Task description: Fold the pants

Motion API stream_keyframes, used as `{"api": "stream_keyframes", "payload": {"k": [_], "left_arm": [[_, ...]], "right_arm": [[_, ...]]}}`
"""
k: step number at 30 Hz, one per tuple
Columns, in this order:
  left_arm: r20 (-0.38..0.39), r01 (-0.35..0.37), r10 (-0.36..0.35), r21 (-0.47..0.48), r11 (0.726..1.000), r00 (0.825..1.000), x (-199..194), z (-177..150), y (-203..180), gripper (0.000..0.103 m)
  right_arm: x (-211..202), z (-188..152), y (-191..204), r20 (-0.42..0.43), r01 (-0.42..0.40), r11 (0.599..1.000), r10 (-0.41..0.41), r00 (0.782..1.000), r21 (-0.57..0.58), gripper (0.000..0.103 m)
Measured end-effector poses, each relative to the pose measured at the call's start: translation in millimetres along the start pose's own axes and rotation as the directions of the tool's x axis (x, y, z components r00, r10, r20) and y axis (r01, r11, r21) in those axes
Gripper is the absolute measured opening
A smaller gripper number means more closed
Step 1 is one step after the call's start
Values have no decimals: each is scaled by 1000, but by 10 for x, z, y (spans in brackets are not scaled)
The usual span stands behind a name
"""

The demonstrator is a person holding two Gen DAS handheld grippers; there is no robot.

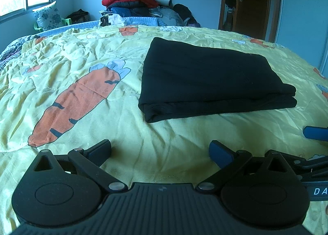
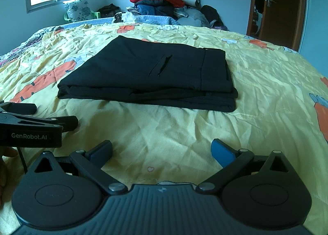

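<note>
Black pants (image 2: 151, 75) lie folded into a compact rectangle mid-bed, long axis crosswise to both tongs. Left tongs (image 1: 160, 151) and right tongs (image 2: 162, 151) stand open, empty, near the bed's (image 2: 266, 95) front edge; right tongs sit more squarely opposite the bundle.

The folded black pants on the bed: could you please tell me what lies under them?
The pants lie on the yellow carrot-print bedspread, which shows all around them. Whatever sits directly beneath the folded stack is covered.
</note>
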State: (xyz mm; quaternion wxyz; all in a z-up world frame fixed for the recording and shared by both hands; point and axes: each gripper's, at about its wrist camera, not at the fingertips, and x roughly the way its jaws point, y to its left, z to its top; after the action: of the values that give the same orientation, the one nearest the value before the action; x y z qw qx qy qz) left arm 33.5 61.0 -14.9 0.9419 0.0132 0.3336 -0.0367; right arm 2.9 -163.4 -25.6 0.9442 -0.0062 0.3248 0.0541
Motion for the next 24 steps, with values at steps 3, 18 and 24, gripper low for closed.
{"api": "stream_keyframes", "payload": {"k": [3, 18, 24], "left_arm": [[0, 0, 0, 0, 1000, 1000, 0, 0, 2, 103], [0, 0, 0, 0, 1000, 1000, -1, 0, 0, 103], [0, 0, 0, 0, 1000, 1000, 0, -1, -3, 103]], "right_arm": [[0, -3, 14, 0, 0, 1000, 0, 1000, 0, 103], [-1, -7, 38, 1, -2, 1000, 2, 1000, 1, 103], [1, -1, 5, 0, 0, 1000, 0, 1000, 1, 103]]}}
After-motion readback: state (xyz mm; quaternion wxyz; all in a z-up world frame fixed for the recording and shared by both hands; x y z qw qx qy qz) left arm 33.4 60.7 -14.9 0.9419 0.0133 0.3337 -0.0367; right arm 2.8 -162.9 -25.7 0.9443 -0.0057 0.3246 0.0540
